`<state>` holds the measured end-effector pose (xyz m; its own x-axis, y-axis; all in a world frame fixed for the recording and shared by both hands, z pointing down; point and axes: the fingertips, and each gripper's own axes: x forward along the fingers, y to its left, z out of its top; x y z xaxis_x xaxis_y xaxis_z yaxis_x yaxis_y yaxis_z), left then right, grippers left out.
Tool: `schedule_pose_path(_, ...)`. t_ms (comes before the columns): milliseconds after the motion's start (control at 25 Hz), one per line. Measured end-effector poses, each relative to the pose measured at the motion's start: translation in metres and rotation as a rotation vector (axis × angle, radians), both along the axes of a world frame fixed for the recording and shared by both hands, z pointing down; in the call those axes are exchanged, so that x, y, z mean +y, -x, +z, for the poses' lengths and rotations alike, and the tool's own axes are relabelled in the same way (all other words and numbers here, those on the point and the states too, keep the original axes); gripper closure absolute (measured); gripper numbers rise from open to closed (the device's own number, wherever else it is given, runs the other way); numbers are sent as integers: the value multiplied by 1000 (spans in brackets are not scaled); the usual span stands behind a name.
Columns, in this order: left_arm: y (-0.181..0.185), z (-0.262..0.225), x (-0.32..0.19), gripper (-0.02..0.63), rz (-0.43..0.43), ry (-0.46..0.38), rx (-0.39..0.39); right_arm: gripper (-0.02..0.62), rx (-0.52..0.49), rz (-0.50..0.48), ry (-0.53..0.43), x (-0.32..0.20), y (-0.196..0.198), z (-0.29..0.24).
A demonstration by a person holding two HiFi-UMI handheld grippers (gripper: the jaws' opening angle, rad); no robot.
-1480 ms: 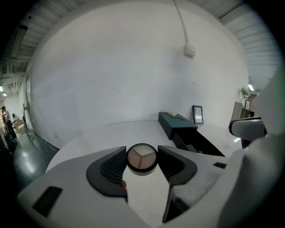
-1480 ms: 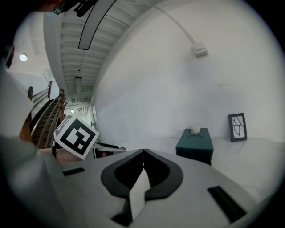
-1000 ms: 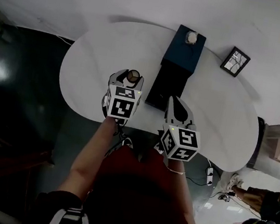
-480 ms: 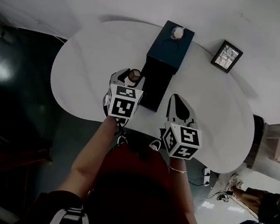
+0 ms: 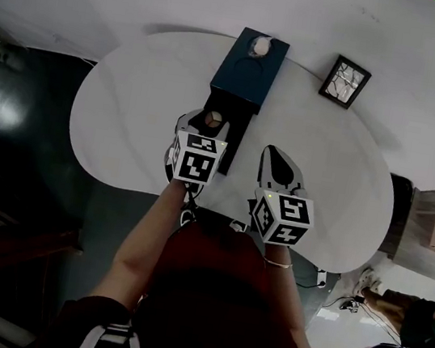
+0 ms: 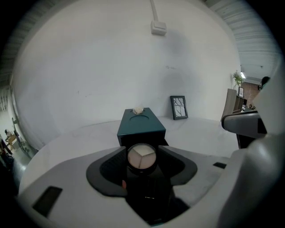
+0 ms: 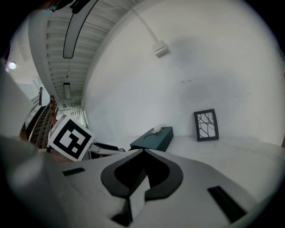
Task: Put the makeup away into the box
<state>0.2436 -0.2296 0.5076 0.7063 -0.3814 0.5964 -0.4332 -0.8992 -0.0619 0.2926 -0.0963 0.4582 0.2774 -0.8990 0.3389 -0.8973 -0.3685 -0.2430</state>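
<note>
left gripper [image 5: 208,120]: jaws pinching round black eyeshadow compact [image 6: 141,156] by its rim | probably light, slick, crackable | right gripper [image 5: 276,158]: jaws closed, empty

Box [image 5: 241,79] blocks table [image 5: 129,114] centre; frame [image 5: 346,81] stands back right; open tabletop either side.

The left gripper [image 5: 210,122] is carrying the round eyeshadow compact [image 6: 141,156] closer to the teal box [image 5: 248,66], now reaching the edge of its dark open drawer [image 5: 235,133]. The right gripper [image 5: 278,164] is advancing alongside.
</note>
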Motion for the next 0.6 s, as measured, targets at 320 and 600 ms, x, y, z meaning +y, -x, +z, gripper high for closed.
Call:
schedule_pose_path(320, -25, 22, 1, 367, 1, 39, -34, 581, -27, -2, 27, 3, -21, 13)
schedule_pose_path(600, -40, 43, -10, 367, -13, 72, -68, 581, -53, 7, 50, 2, -33, 26)
